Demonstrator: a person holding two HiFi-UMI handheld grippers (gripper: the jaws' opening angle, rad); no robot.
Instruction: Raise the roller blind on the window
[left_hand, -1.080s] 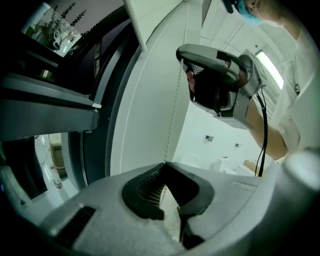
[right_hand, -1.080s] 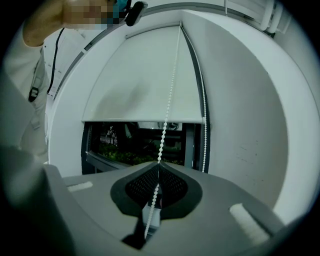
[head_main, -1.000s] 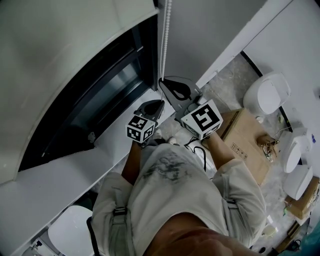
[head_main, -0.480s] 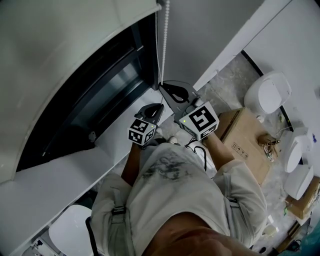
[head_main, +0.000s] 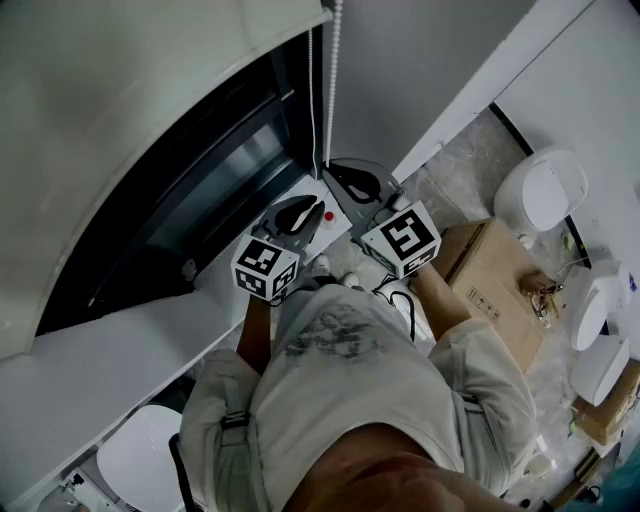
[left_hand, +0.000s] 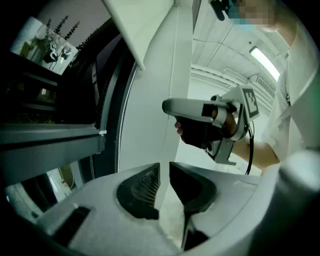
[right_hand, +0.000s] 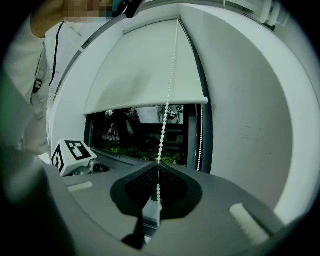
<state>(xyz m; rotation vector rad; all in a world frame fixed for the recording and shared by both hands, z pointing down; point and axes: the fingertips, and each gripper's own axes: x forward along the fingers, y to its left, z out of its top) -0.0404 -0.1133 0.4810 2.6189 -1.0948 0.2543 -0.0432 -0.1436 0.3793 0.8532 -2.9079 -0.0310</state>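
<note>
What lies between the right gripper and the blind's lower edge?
The bead chain, running up from the right gripper to the blind, in the right gripper view.

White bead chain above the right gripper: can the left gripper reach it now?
Probably yes. The left gripper, jaws just opened with nothing between them, sits beside the right gripper, which is shut on the white bead chain. Nothing blocks the stretch above.
</note>
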